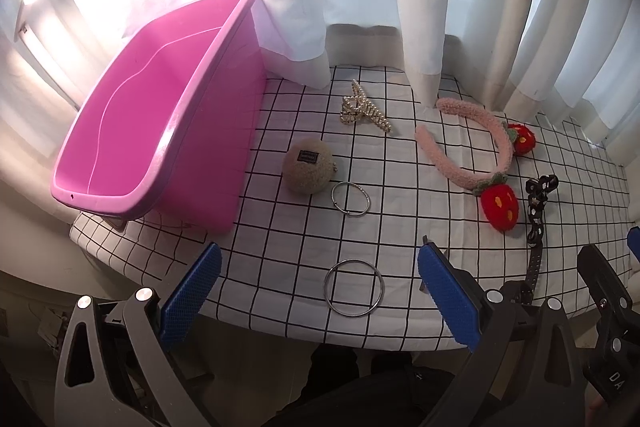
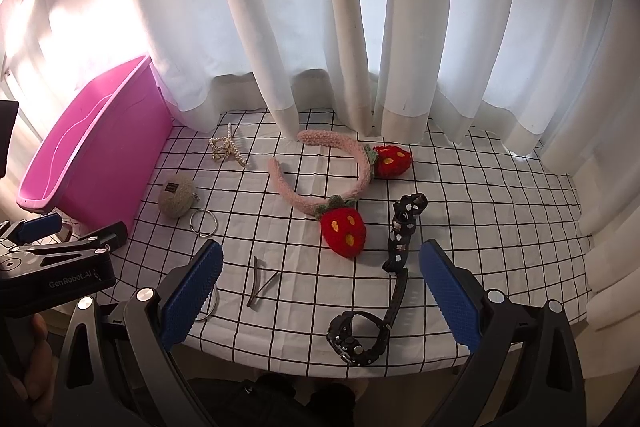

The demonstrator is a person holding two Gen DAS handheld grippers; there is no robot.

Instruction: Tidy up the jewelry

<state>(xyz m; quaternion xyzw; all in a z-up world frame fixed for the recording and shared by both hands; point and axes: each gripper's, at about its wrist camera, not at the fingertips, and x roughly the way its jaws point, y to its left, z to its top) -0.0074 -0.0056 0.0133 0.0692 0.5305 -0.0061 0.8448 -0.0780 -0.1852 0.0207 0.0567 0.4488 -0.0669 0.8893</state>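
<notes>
Start of sorting, by my reading: left hand-held gripper (image 1: 318, 291) and right hand-held gripper (image 2: 320, 291) both released and empty, large metal ring (image 1: 353, 287) on the tabletop (image 1: 420, 227) between the left fingers, pink bin (image 1: 132, 131) empty; next, descend and close on the ring.

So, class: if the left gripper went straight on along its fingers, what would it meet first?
Most likely the large metal ring, lying flat on the checked cloth between the open fingers of the left gripper. Depth is hard to judge through the fisheye.

Black tongs (image 2: 320, 291) with ribbed blue pads (image 2: 192, 291), silver screws, "GenRobot.AI" lettering.
</notes>
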